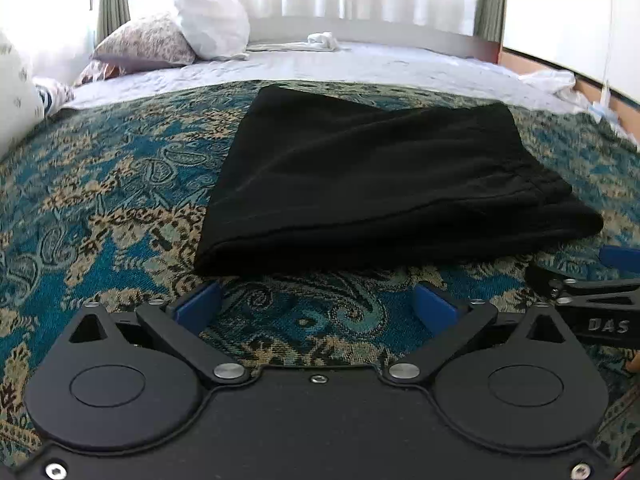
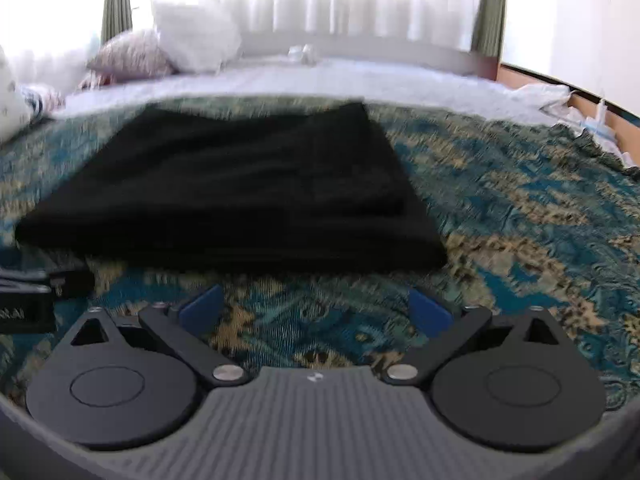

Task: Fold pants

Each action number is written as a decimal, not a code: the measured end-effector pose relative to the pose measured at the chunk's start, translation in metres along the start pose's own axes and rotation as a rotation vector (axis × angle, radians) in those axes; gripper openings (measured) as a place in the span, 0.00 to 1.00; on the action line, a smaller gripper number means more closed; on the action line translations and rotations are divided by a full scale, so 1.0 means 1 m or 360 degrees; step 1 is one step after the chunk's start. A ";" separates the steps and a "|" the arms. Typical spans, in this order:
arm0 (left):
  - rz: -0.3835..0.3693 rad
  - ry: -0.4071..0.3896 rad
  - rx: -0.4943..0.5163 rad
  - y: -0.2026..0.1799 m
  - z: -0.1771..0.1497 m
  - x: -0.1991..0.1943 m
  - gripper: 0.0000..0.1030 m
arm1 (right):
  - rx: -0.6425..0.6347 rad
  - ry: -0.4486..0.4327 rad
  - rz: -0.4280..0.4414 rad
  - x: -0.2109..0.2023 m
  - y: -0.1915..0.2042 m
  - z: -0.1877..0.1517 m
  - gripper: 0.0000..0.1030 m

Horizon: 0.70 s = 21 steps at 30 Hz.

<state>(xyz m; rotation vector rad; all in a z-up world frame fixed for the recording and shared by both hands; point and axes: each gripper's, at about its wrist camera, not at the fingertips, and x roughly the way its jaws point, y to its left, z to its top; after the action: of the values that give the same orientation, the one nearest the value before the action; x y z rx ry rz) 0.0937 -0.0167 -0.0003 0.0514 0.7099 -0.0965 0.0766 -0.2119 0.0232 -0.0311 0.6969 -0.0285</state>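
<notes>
Bare patterned bedspread (image 1: 120, 184) lies open on the near side, left and right of the folded black pants (image 1: 372, 184). At the far left, 2 pillows (image 1: 176, 36) block the bed's corner; crumpled white cloth (image 1: 552, 80) crowds the far right edge.

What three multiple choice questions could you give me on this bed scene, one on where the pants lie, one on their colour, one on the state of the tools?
1. Where do the pants lie?
A. on the patterned blanket
B. on the white pillow
C. on the floor

2. What colour are the pants?
A. grey
B. black
C. blue

3. How are the left tool and right tool?
A. both shut on cloth
B. one holding a pillow
C. both open, holding nothing

Answers: 1 A, the blanket shows all round them. 2 B, plain black in both views. 3 C, blanket shows between the spread blue fingers.
</notes>
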 end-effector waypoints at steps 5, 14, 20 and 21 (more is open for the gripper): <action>0.0012 -0.0013 0.0003 -0.003 -0.002 0.002 1.00 | -0.0006 -0.0050 -0.0011 -0.004 0.002 -0.007 1.00; 0.0007 0.0018 -0.0016 -0.001 0.001 0.005 1.00 | 0.0005 -0.0076 -0.0001 -0.005 0.002 -0.009 1.00; 0.0035 0.0023 -0.0024 -0.003 0.002 0.007 1.00 | 0.0005 -0.0080 0.0000 -0.005 0.001 -0.010 1.00; 0.0035 0.0021 -0.0026 -0.003 0.001 0.007 1.00 | 0.0005 -0.0082 0.0000 -0.005 0.001 -0.010 1.00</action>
<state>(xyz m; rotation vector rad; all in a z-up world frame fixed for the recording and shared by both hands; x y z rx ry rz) 0.0992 -0.0199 -0.0037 0.0444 0.7230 -0.0697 0.0667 -0.2109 0.0188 -0.0286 0.6456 -0.0288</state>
